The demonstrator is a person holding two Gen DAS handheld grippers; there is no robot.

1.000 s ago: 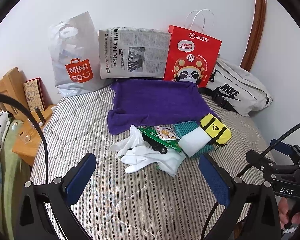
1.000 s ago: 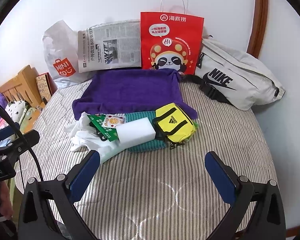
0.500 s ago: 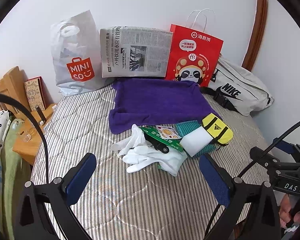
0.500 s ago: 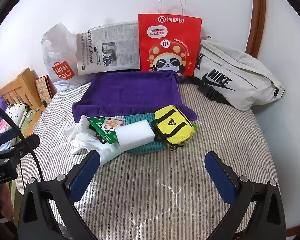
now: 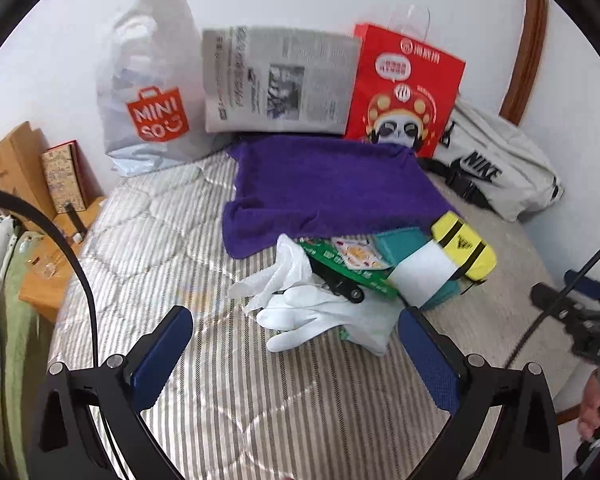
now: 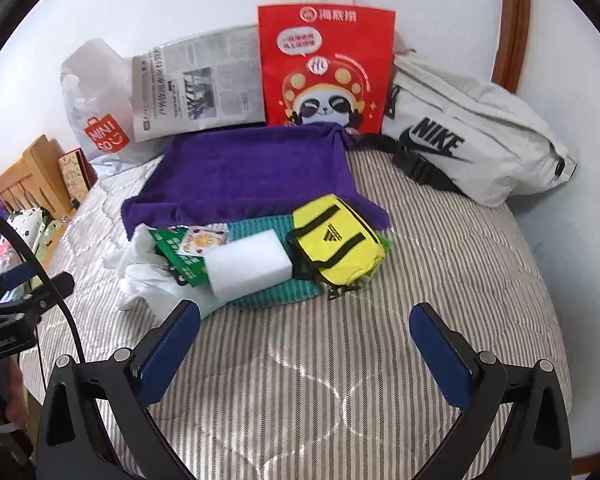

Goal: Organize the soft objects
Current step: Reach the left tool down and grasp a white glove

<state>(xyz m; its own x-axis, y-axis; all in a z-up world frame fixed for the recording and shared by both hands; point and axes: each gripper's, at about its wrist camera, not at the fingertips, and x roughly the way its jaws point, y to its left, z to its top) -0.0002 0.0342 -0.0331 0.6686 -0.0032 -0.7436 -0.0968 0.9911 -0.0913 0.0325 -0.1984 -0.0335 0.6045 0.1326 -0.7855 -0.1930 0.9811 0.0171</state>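
**Left Gripper Hovered Wide Over Pile on Striped Bed**

The left gripper [image 5: 296,346] hung with its blue pads spread apart, holding nothing, above the striped mattress [image 5: 228,408]. Just ahead lay white gloves [image 5: 320,312], overlapped by a green packet [image 5: 348,268]. Beside it sat a white sponge [image 5: 420,272] on a teal cloth [image 5: 400,242], touching a yellow pouch [image 5: 464,248]. Behind them spread a purple towel [image 5: 324,184]. A Miniso bag [image 5: 152,92], a newspaper [image 5: 280,80], a red paper bag [image 5: 404,88] and a grey Nike bag [image 5: 496,164] stood against the wall.

white gloves [image 5: 320,312], sponge [image 6: 248,270], yellow pouch [image 6: 336,240] — heaped beside purple towel [image 6: 244,168]
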